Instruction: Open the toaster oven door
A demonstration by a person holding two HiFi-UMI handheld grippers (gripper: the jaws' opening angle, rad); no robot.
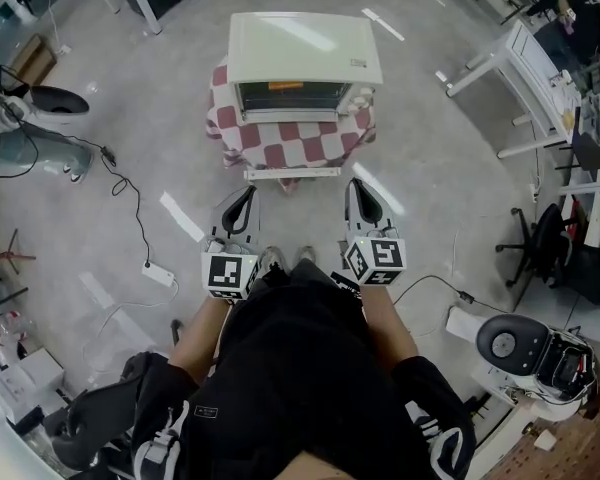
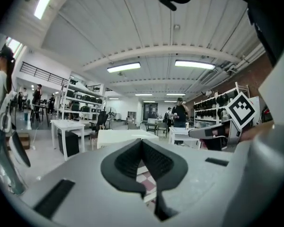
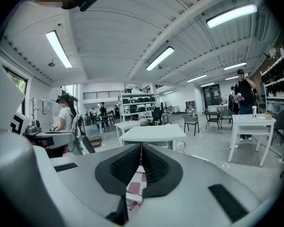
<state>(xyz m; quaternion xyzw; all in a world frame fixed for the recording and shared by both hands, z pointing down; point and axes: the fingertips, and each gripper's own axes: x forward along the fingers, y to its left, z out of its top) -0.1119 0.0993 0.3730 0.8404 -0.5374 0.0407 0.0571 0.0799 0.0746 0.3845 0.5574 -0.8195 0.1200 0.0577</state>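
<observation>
Aiming the clenched, empty left tool (image 1: 238,206) and right tool (image 1: 363,200) at the boxy cream toaster oven (image 1: 302,58), the person is seemingly squaring up. It is sitting well apart on a red-checked counter (image 1: 280,143).

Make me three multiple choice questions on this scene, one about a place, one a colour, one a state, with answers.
1. The white boxy toaster oven stands on: A the bare floor; B a cloth-draped stand; C a shelf.
2. That cloth is checked: A red and white; B blue and white; C green and yellow.
3. The oven's glass door is: A hanging fully open; B missing; C shut.
B, cloth hangs below the oven; A, red squares alternate with white; C, the door sits flush.
</observation>
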